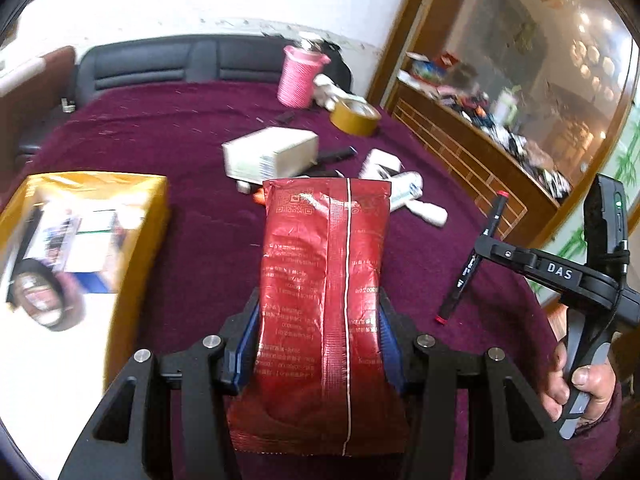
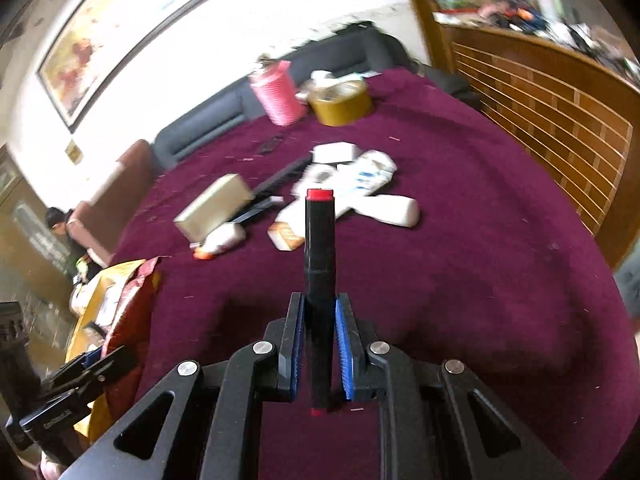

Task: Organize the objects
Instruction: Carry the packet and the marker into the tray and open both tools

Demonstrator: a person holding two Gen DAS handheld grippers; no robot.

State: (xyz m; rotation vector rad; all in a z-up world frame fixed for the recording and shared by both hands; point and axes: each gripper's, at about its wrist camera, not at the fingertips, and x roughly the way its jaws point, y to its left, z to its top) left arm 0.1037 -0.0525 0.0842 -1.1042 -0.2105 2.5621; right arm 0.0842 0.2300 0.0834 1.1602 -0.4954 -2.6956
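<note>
A red foil packet (image 1: 324, 264) stands upright between the blue pads of my left gripper (image 1: 319, 300), which is shut on its lower half. Left of it lies an open yellow box (image 1: 136, 216) with blurred items inside. My right gripper (image 2: 320, 300) is shut on a black marker (image 2: 319, 240) with red ends, which is lifted above the purple tablecloth (image 2: 480, 240). The left wrist view shows that marker (image 1: 468, 268) at the right, hanging from the right gripper (image 1: 486, 248), with a hand (image 1: 584, 384) on the handle. In the right wrist view the left gripper (image 2: 92, 364) holds the packet (image 2: 128, 304) over the yellow box (image 2: 94, 296).
Mid-table lie a white carton (image 1: 272, 156), white tubes (image 2: 360, 176) and a black comb (image 2: 280, 176). A pink cup (image 1: 298, 76) and a tape roll (image 1: 356, 116) stand at the far edge. A wooden railing (image 2: 560, 120) runs along the right, and a dark sofa (image 1: 160, 60) lies behind the table.
</note>
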